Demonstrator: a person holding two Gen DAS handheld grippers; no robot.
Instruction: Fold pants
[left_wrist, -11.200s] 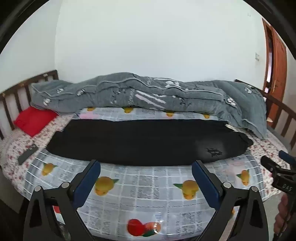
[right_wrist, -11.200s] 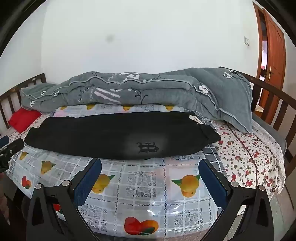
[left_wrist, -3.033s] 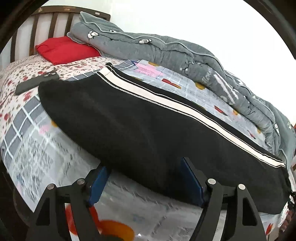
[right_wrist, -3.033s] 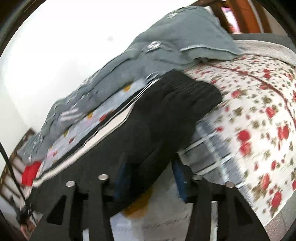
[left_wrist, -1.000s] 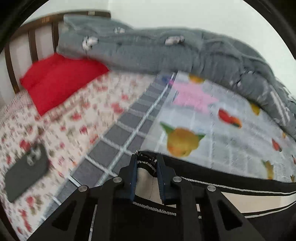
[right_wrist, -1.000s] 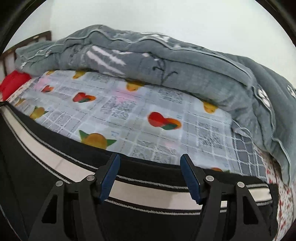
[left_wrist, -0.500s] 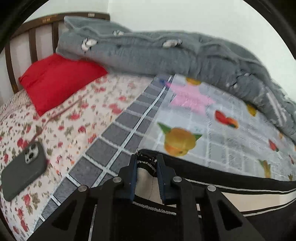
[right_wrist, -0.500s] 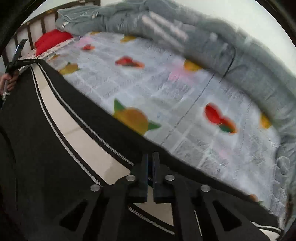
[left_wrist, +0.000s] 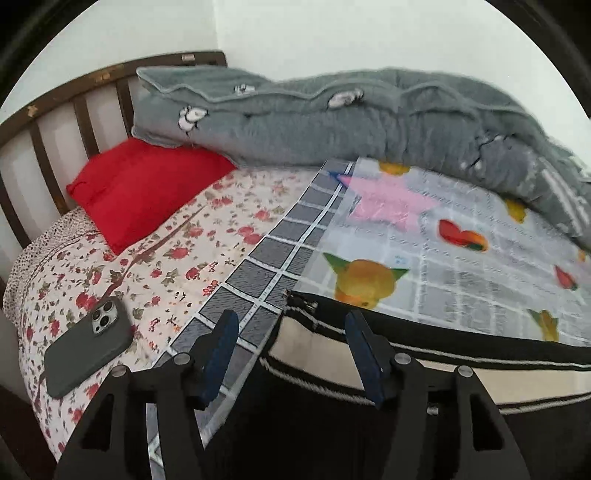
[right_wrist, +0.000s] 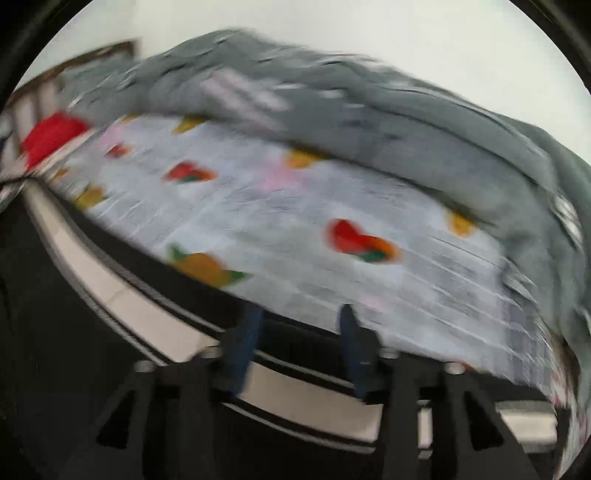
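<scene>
— 2 grippers, both just opened?
— Yes. The left gripper (left_wrist: 291, 325) stands apart over the hem corner of the black pants (left_wrist: 332, 424), pads off the cloth. The right gripper (right_wrist: 300, 325) gapes over the cream stripe (right_wrist: 295, 380), gripping nothing.
— And the pants?
— Flat on the fruit-print sheet (left_wrist: 461, 266), near the phone (left_wrist: 86, 345).

Left gripper (left_wrist: 290, 347) tilted downward, jaws apart after just opening, blue pads (left_wrist: 218, 354) clear of the cloth edge that sits between them. Right gripper (right_wrist: 297, 347) also pitched down, view blurred, jaws just opened too, parted with nothing pinched.
</scene>
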